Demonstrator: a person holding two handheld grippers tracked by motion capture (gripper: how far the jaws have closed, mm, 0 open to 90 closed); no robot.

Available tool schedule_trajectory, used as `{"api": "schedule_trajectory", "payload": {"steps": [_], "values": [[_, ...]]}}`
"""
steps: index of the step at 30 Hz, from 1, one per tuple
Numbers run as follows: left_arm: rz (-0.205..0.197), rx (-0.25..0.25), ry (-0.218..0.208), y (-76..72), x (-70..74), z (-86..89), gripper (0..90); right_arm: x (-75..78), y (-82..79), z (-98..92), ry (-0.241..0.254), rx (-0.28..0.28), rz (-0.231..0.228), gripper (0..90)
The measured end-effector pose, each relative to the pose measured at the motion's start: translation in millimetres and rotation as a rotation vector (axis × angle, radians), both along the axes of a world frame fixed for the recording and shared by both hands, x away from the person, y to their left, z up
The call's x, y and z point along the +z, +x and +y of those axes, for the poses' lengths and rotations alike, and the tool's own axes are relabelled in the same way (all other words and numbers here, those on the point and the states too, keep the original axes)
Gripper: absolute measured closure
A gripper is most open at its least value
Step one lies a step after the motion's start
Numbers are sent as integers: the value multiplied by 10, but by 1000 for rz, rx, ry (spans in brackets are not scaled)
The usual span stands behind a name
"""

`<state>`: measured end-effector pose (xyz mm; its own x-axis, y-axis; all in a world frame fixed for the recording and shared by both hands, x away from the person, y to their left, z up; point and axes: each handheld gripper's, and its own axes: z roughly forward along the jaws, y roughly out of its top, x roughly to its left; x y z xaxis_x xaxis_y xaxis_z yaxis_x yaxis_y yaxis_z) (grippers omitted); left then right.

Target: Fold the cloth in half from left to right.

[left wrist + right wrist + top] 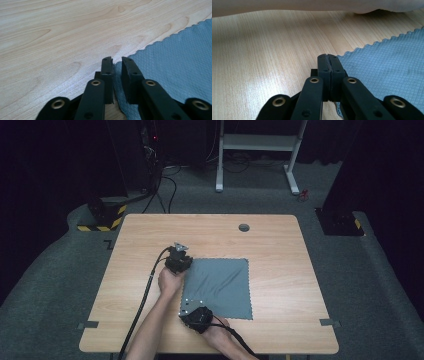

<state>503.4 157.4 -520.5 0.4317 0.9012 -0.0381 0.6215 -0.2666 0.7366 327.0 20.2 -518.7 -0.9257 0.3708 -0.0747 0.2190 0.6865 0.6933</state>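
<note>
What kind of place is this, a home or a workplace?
Probably a lab or recording room, not a home. A bare wooden table with a grey cloth stands on grey carpet, dark curtains hang around it, and behind are cables, a white desk frame and hazard-striped stand bases.

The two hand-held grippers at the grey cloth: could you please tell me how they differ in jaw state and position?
The right hand-held gripper has its jaws pressed fully together on a corner of the cloth, while the left hand-held gripper shows a narrow gap between its jaws, with the cloth's corner lying in it. In the high view the left one sits at the cloth's far left corner, the right one at its near left corner. Both are black and work the same edge on the wooden table.
</note>
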Motion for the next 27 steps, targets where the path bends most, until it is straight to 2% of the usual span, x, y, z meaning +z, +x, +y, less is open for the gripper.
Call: {"api": "schedule_trajectory", "payload": {"steps": [4, 10, 19, 22, 25, 26, 27], "values": [[18, 4, -35, 18, -2, 27, 886, 3, 2, -43, 8, -9, 3, 900], [28, 6, -57, 37, -2, 69, 899, 55, 29, -115, 33, -23, 6, 900], [-2, 5, -133, 25, 123, 115, 899, 117, 7, -182, 64, -37, 12, 900], [-2, -4, -114, 32, 148, 103, 899, 141, 4, -206, 74, -36, 1, 900], [-4, -9, -114, 43, 193, 41, 899, 146, -7, -248, 88, -45, 2, 900], [-10, -17, -98, 50, 216, 20, 899, 149, -15, -268, 90, -51, 1, 900], [-16, -23, -101, 47, 245, -10, 899, 153, -25, -288, 98, -52, 0, 900]]}}
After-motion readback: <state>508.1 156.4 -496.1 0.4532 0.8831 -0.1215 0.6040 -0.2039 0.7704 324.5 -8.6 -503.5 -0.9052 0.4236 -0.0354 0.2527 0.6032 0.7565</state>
